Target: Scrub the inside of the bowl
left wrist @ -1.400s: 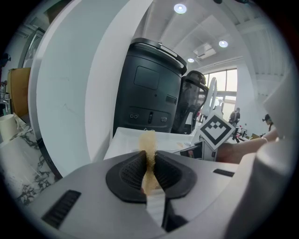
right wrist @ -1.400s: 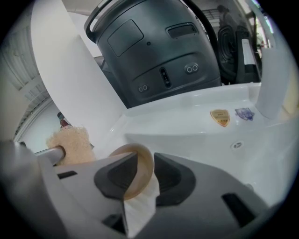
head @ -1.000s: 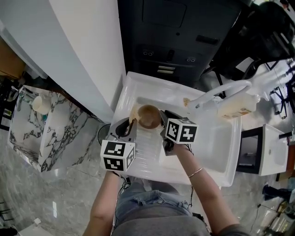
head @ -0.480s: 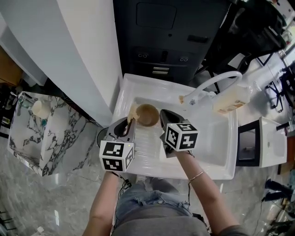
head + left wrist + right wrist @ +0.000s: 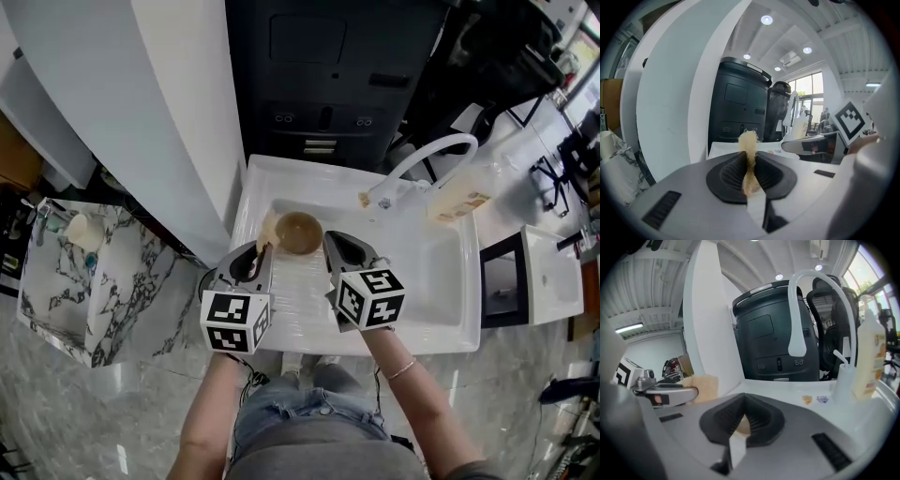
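Note:
A brown bowl is held over the far left of the white sink. My right gripper is shut on the bowl's near right rim; a tan sliver of the bowl shows between its jaws. My left gripper is shut on a pale yellow scrubbing sponge, which sits at the bowl's left rim. In the left gripper view the sponge sticks up from between the closed jaws of the left gripper. The right gripper view shows the sponge to the left, with the bowl's inside hidden.
A white curved faucet arches over the sink's far right, with a soap bottle beside it. A black appliance stands behind the sink. A white wall panel and a marble counter lie to the left.
The grippers, sponge and bowl keep about the same arrangement over the sink. Only the head view has shifted a little.

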Available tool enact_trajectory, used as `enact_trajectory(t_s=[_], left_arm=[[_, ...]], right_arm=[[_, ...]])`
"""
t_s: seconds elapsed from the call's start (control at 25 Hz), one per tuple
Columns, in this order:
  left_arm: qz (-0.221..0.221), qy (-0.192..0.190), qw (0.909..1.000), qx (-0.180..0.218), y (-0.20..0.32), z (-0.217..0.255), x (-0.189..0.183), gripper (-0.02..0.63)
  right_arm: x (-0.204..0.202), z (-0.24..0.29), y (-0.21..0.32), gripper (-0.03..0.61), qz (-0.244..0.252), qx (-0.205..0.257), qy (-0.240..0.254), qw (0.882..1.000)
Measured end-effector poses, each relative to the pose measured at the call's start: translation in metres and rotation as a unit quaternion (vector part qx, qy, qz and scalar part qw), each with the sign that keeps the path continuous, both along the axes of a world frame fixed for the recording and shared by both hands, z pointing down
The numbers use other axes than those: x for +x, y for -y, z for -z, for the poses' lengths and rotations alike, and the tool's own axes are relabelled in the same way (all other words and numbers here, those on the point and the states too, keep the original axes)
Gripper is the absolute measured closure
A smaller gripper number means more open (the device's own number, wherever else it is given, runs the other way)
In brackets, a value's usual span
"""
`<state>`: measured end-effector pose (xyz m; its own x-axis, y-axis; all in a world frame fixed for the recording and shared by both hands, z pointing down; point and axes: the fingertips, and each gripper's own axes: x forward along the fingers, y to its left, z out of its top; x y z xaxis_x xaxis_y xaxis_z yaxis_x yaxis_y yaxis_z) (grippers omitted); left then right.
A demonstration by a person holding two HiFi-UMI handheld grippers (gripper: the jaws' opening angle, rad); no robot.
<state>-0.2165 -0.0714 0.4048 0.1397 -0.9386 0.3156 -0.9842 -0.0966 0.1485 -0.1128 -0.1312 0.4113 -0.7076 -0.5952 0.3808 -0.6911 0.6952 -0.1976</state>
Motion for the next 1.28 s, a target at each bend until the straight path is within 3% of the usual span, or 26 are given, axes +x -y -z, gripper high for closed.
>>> enact_trajectory(t_s=[0.28,0.6,1.28], left_arm=[[-0.009,0.001,0.9999,0.013,-0.005,0.011,0.0,0.568],[-0.008,0.002,0.9997,0.021,-0.008,0.015,0.004,0.569],[0.006,0.012,0.9994,0.032,-0.026,0.027,0.015,0.568]], right_arm=[[0.005,0.017,-0.018,0.569,-0.001,0.021,0.018,1.0],[0.005,0.031,-0.032,0.569,0.014,0.06,0.006,0.998],[0.016,0.035,-0.043,0.569,0.029,0.077,0.009,0.997]])
